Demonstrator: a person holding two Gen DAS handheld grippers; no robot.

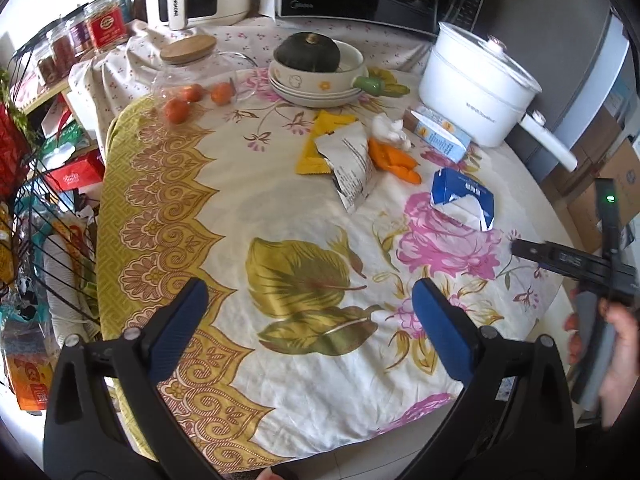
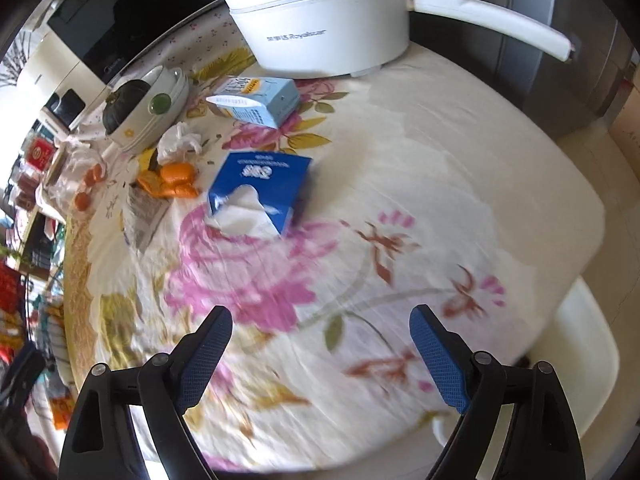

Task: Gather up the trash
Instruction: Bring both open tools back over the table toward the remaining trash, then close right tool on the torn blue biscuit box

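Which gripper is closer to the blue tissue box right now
Right. The right gripper hovers open with the tissue box straight ahead of its fingers. The left gripper is open too, but farther back, with the box off to its right.

Your trash sits mid-table: a torn-open blue carton (image 1: pixel 464 200) lying flat, a crumpled silver wrapper (image 1: pixel 352 168) over a yellow packet (image 1: pixel 316 148) to its left, orange peels (image 1: pixel 394 158) between, and a wadded white tissue (image 1: pixel 390 130) beyond.
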